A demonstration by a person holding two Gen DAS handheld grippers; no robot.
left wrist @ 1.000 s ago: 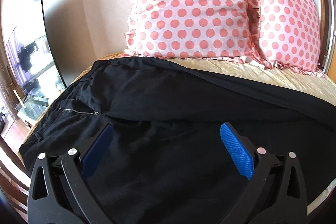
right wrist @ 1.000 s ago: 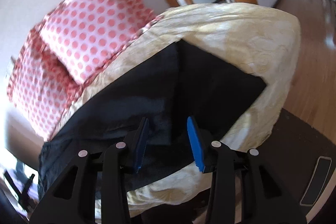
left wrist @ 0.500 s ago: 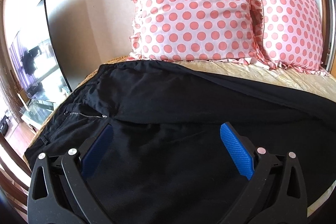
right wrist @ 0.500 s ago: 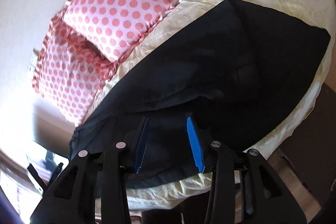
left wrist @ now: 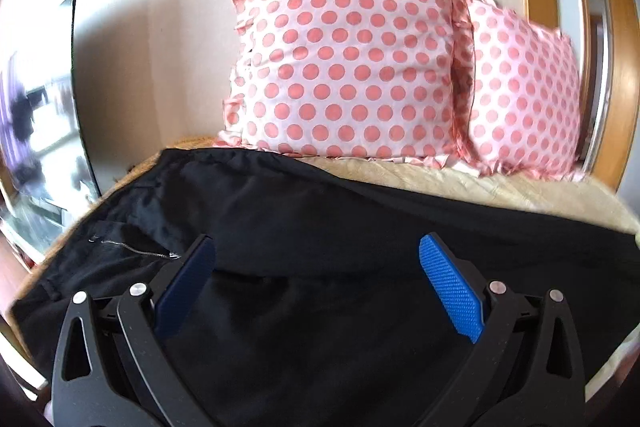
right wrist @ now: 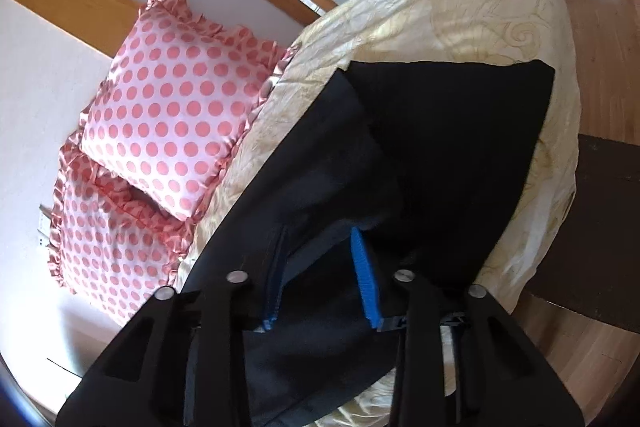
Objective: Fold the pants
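Pants (left wrist: 320, 267): black, spread lengthwise across the cream bedspread (left wrist: 460, 183); waist and zipper (left wrist: 132, 249) at 9 o'clock of the left view, leg ends toward 1 o'clock of the right view (right wrist: 460, 131).
Left gripper (left wrist: 316, 279): jaws spread wide, nothing between the blue pads (left wrist: 450, 291); hovering over the mid-thigh cloth.
Right gripper (right wrist: 320, 275): jaws partly apart, a fold of dark cloth lying between them; gripped or merely passing through, cannot tell.
Stage, as judged: one leg seems laid over the other, lengthwise fold still to tidy.
Risk, slack: cloth sliding out of a half-closed right pinch, top leg dropping askew.
Risk, overhang: leg ends near the bed edge at 3 o'clock; a pull that way likely to drag them off.
Risk, single layer: left pads catching only the upper layer, skewing the seams.
Hidden: near hem under both gripper bodies at 6 o'clock.
Hard to read: black on black, layer edges faint; right view motion-blurred.
Pillows (left wrist: 348, 67): two pink polka-dot, at 12 o'clock, apart from the pants.
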